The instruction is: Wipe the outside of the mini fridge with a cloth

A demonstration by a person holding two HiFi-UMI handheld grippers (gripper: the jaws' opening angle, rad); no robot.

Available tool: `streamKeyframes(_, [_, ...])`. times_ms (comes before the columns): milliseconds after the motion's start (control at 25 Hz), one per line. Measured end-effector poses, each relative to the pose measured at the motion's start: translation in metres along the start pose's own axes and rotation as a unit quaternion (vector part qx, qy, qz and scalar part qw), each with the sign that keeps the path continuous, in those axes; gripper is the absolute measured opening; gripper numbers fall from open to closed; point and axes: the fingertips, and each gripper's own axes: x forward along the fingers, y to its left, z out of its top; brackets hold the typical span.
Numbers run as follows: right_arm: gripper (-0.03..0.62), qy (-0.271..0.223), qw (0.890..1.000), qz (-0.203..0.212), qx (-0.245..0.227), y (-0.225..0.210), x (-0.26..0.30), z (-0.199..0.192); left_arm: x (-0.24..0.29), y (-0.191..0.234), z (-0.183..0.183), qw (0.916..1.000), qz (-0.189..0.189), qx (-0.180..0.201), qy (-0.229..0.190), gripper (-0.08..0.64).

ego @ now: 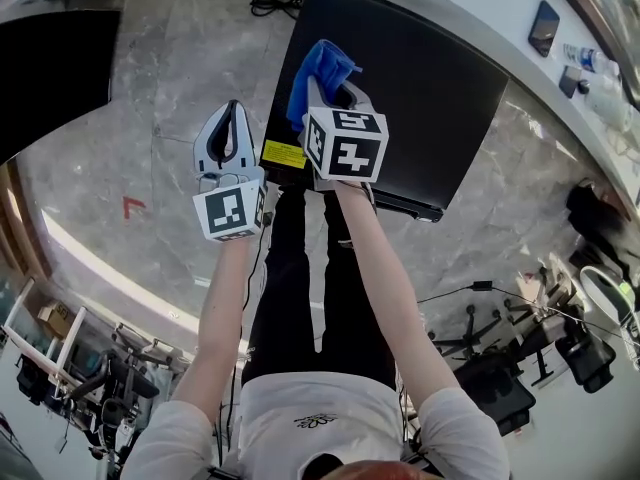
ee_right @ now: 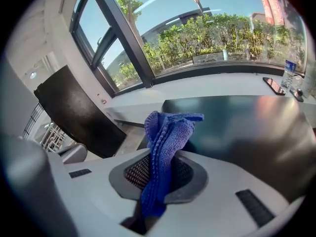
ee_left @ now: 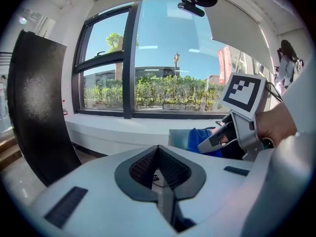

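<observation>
The mini fridge (ego: 420,98) is a black box seen from above, with a yellow label (ego: 284,154) on its near left side. My right gripper (ego: 335,93) is over its left top edge, shut on a blue cloth (ego: 318,73). In the right gripper view the cloth (ee_right: 165,142) sticks up from between the jaws, with the fridge top (ee_right: 237,127) just beyond. My left gripper (ego: 233,108) hangs left of the fridge over the floor, shut and holding nothing. The left gripper view shows its jaws closed together (ee_left: 159,149) and the cloth (ee_left: 200,139) off to the right.
A second black panel (ego: 50,68) stands at the far left. A white window sill runs behind the fridge, bearing a phone (ego: 544,26) and a bottle (ee_right: 289,70). A black cable (ego: 275,6) lies on the marble floor. Office chairs (ego: 500,368) stand behind the person.
</observation>
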Motion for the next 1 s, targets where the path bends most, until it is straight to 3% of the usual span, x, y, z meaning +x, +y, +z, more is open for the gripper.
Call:
streamKeyframes(200, [0.075,-0.004,1.0,-0.031,0.001,-0.036,-0.02,-0.004,0.003,-0.02,0.009,0.9998,-0.018,0.005,-0.009,0.005])
streamKeyframes(640, [0.075,-0.009,0.99,-0.141,0.008,-0.151,-0.089,-0.025,0.008,-0.073,0.014,0.9973,-0.07,0.02,-0.007,0.005])
streamKeyframes(1000, [0.075,-0.005,0.975,-0.221,0.021,-0.251,-0.149,-0.05,0.014,-0.101,0.018,0.9945,-0.096,0.04,-0.006,0.005])
